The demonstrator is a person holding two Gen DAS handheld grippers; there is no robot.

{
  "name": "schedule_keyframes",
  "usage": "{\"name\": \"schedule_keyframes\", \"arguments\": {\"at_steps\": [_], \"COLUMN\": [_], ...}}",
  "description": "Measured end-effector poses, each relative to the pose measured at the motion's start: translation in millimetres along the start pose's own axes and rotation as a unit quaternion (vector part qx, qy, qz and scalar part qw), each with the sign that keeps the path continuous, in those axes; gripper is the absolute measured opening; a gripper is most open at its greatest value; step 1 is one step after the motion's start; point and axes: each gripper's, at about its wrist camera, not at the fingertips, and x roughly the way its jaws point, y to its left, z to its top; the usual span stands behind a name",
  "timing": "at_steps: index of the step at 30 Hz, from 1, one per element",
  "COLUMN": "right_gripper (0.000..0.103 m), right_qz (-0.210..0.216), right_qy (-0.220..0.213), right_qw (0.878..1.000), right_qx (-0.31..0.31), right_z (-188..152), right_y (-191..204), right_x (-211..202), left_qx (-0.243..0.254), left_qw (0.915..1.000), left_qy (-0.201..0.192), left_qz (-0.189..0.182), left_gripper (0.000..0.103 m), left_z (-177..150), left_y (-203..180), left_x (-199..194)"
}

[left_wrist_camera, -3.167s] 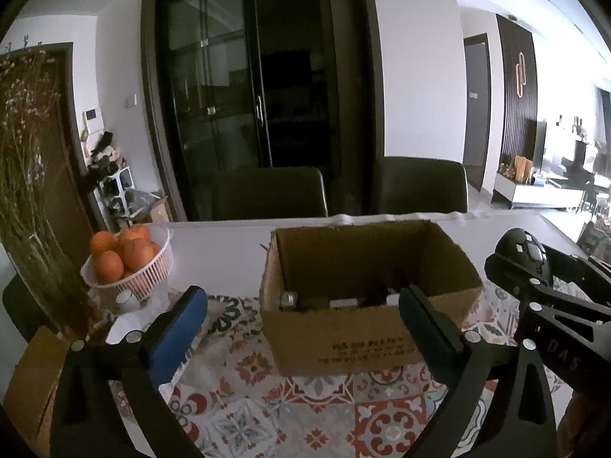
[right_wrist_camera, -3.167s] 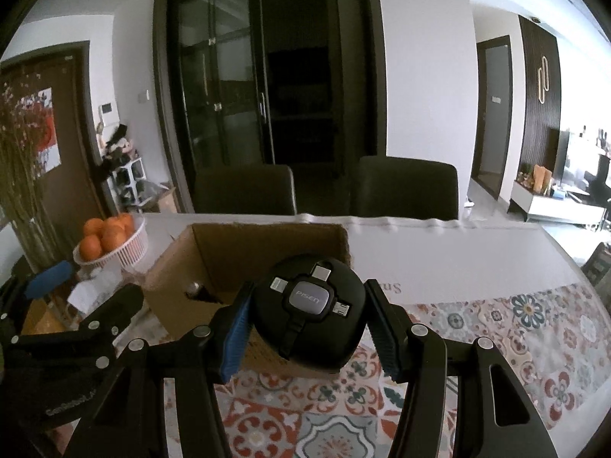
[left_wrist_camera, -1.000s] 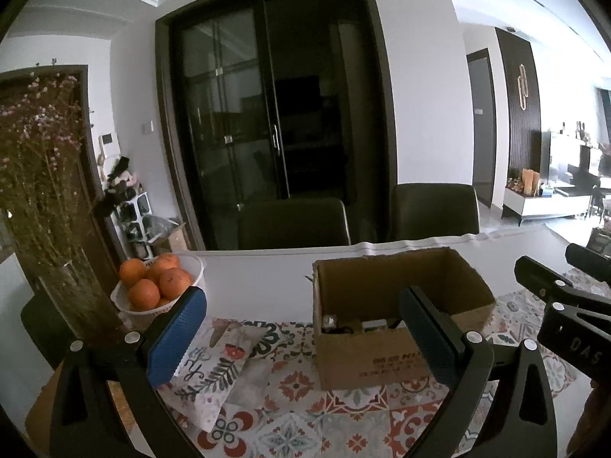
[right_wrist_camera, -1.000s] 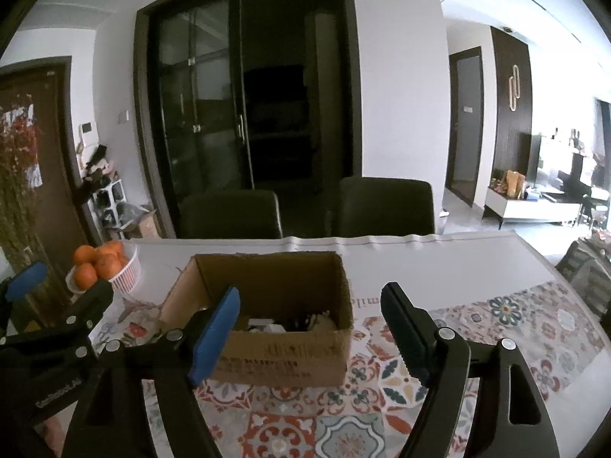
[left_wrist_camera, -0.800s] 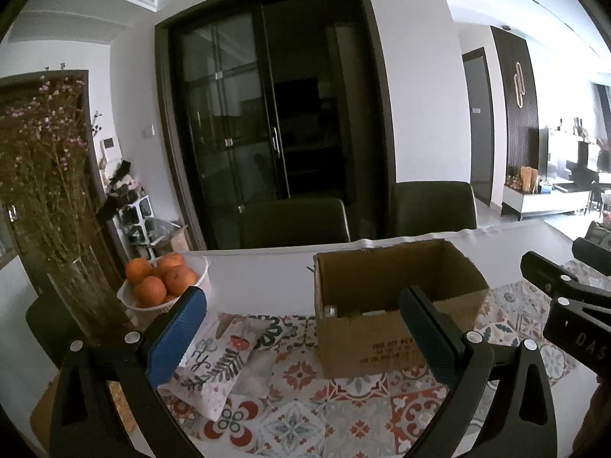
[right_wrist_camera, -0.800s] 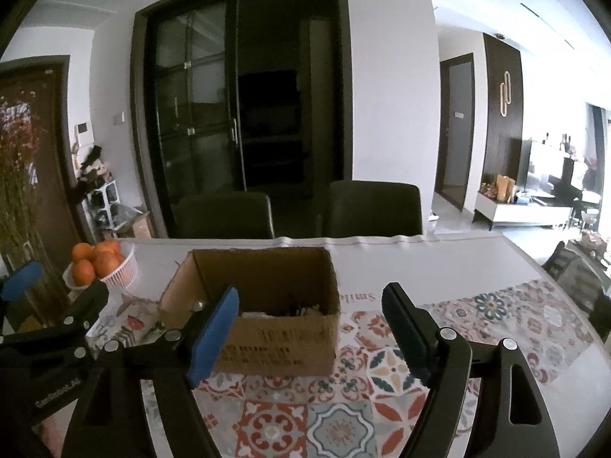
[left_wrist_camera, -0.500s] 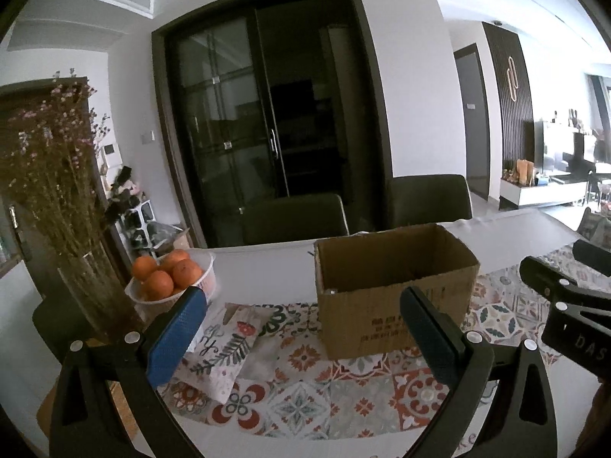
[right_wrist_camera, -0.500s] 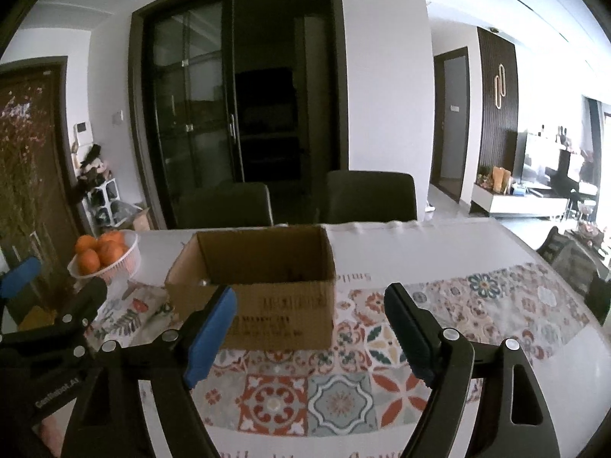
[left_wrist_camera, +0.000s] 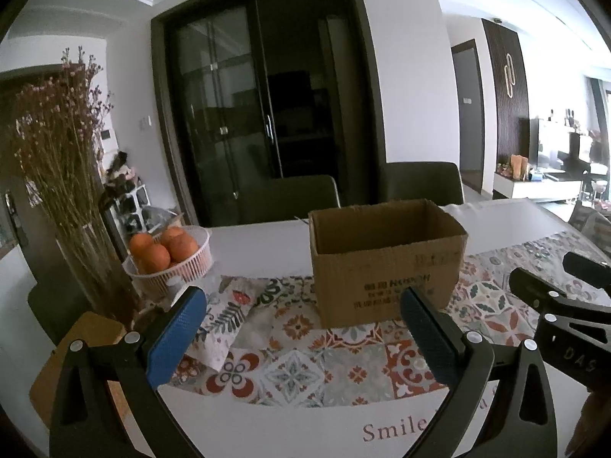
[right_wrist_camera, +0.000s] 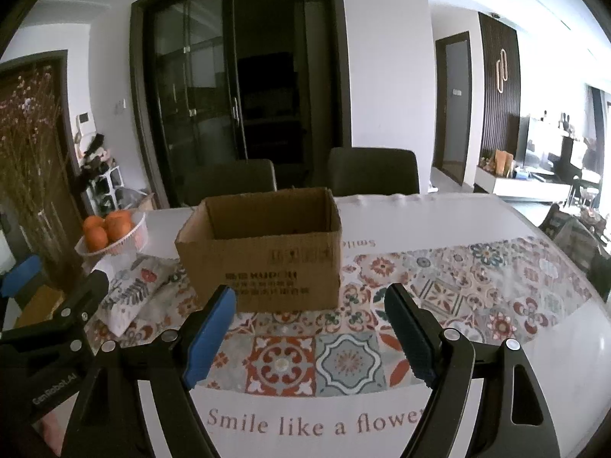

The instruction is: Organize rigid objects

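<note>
An open brown cardboard box (left_wrist_camera: 385, 259) stands on the patterned tablecloth; it also shows in the right wrist view (right_wrist_camera: 263, 248). Its contents are hidden behind the front wall. My left gripper (left_wrist_camera: 303, 328) is open and empty, held low near the table's front edge, well back from the box. My right gripper (right_wrist_camera: 311, 328) is open and empty, also back from the box; it shows at the right edge of the left wrist view (left_wrist_camera: 553, 305). The left gripper shows at the left edge of the right wrist view (right_wrist_camera: 49, 305).
A white basket of oranges (left_wrist_camera: 168, 255) and a vase of dried flowers (left_wrist_camera: 65, 175) stand at the left. A patterned packet (left_wrist_camera: 225, 320) lies left of the box. Two dark chairs (right_wrist_camera: 301, 175) stand behind the table. A brown board (left_wrist_camera: 72, 355) lies at front left.
The right gripper let go of the round black device it held 3.2 s ago; both grippers have pulled back and lowered, so the box interior is no longer visible.
</note>
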Motion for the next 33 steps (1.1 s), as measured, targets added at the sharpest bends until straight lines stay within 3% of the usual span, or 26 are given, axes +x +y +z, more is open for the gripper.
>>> {"name": "schedule_keyframes", "arguments": {"at_steps": [33], "right_gripper": [0.081], "right_qz": [0.006], "right_qy": [0.007], "right_qw": [1.0], "right_qx": [0.0], "right_z": [-22], "right_y": [5], "right_x": [-21], "left_qx": [-0.003], "left_qw": [1.0], "left_qy": [0.008], "left_qz": [0.0], "left_gripper": [0.103], "left_z": [-22], "left_y": [3], "left_x": [-20]}}
